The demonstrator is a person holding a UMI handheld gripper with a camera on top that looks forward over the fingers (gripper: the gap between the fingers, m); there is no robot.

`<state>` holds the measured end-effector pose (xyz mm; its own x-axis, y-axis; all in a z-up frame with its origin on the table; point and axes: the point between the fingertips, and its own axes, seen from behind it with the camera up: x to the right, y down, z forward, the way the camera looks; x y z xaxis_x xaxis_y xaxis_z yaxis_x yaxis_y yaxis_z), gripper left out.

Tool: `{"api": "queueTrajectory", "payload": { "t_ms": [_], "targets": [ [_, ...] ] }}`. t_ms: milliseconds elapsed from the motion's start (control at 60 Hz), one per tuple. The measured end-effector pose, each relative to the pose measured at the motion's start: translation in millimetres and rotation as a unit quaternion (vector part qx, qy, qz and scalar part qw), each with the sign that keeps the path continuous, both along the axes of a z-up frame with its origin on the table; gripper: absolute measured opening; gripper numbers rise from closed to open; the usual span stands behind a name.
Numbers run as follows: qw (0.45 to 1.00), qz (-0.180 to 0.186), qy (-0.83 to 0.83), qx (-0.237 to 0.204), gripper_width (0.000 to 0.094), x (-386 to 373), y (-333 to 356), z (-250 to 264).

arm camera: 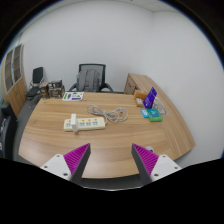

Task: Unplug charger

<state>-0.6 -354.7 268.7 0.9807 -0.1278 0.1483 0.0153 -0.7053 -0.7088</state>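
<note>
Gripper view: gripper [110,160] with two purple-padded fingers [76,157] spread apart, nothing between them, held above the near edge of a wooden table [60,135]. Power strip [85,123] lies flat on the table well beyond the fingers, a cream charger [72,123] plugged in at its left end, a pale cable [117,113] coiled just beside it. Office chair [91,77] behind the table; purple box [151,98] on the right part.

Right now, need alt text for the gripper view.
A white power strip with a cable lies on a wooden desk, beyond the open tool, which holds nothing. An office chair stands behind the desk; a purple item is to the right.
</note>
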Motion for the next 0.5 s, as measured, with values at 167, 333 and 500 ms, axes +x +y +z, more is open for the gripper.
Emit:
{"api": "queueTrajectory", "payload": {
  "t_ms": [167,333,500],
  "targets": [
    [1.000,-0.010,0.000,-0.014,0.0865,2.2,-19.7,-29.9],
    [0.999,0.000,0.008,-0.037,0.0863,-17.3,-48.7,-96.8],
    [0.999,0.033,0.034,-0.021,0.0863,-76.9,-34.9,-147.7]
  ]
}}
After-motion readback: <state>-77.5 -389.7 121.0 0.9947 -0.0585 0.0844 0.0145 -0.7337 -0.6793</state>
